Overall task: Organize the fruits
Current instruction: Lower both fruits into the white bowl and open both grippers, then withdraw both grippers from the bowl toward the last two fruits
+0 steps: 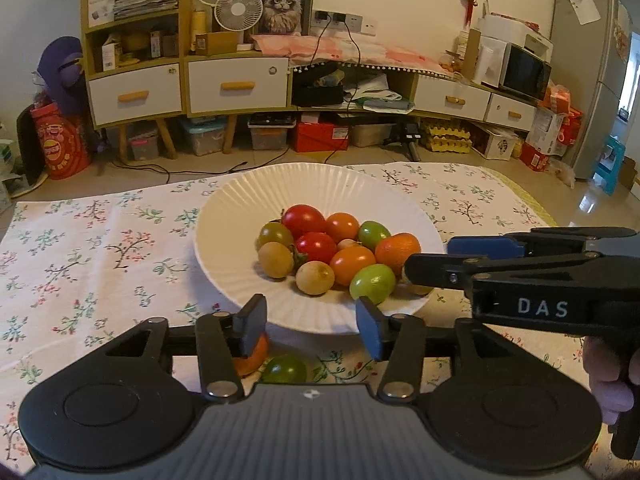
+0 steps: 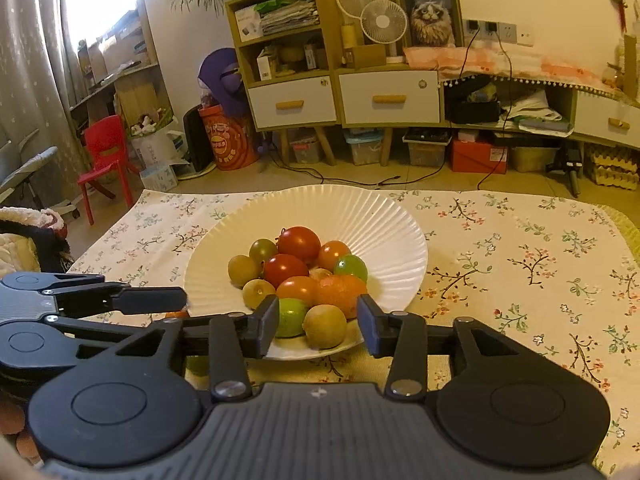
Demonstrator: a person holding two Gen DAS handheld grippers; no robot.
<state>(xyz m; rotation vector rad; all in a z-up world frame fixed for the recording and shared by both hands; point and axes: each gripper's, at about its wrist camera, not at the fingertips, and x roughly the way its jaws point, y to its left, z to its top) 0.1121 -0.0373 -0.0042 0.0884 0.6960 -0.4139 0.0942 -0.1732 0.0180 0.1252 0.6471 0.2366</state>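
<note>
A white ribbed plate [image 1: 280, 188] [image 2: 340, 208] on the flowered tablecloth holds a heap of small fruits: red tomatoes [image 1: 303, 219], orange ones [image 1: 352, 264], green ones [image 1: 372, 283] and tan round fruits [image 1: 315, 277]. My left gripper [image 1: 310, 326] is open at the plate's near rim with nothing between its pads. An orange fruit [image 1: 254, 360] and a green tomato [image 1: 285, 368] lie on the cloth just below it. My right gripper [image 2: 319, 328] [image 1: 460, 260] is open over the plate's near right edge. A tan fruit [image 2: 325, 326] sits on the plate between its fingers, untouched.
The tablecloth [image 1: 100, 248] [image 2: 520, 272] stretches to both sides of the plate. Beyond the table's far edge stand a cabinet with white drawers [image 1: 236, 84], storage boxes on the floor and a red child's chair [image 2: 106, 156]. A person's hand [image 1: 612, 376] grips the right tool.
</note>
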